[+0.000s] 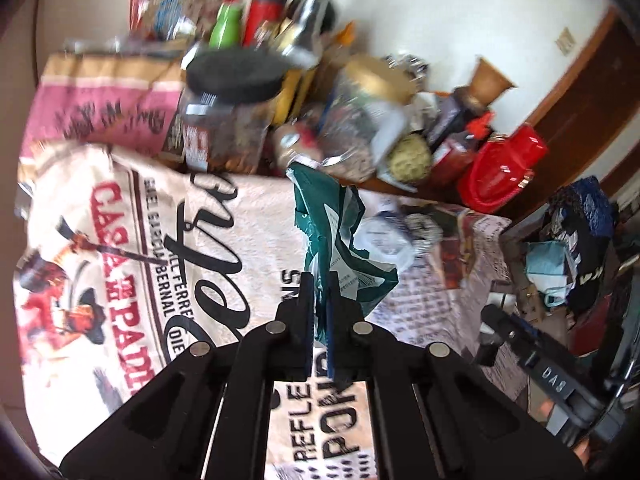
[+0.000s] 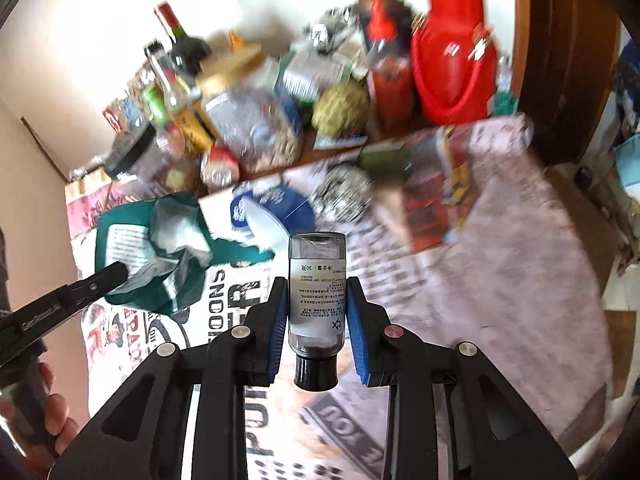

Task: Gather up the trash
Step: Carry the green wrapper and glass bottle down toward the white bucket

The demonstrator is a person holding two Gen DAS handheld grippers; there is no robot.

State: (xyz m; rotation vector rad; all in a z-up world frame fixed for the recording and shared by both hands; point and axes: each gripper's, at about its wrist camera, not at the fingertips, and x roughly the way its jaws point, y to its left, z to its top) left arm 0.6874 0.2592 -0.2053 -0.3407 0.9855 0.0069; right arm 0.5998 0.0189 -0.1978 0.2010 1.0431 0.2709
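My left gripper (image 1: pixel 319 280) is shut on a crumpled green wrapper (image 1: pixel 340 232) and holds it above the printed cloth. The same wrapper shows in the right wrist view (image 2: pixel 160 248), with the left gripper's fingers (image 2: pixel 116 272) at its lower left edge. My right gripper (image 2: pixel 317 292) is shut on a small clear bottle (image 2: pixel 317 292) with a white label and black cap; the cap points toward the camera. A white and blue plastic bag (image 2: pixel 272 212) and a crumpled foil ball (image 2: pixel 344 192) lie on the cloth beyond the bottle.
The table cloth (image 2: pixel 500 260) is covered in printed text. Behind it stand several jars (image 1: pixel 224 120), bottles (image 2: pixel 180 48), a red handbag (image 2: pixel 456 68) and a sauce bottle (image 2: pixel 388 76). A wooden door (image 2: pixel 560 60) is at the right. Clutter (image 1: pixel 572 248) lies on the floor.
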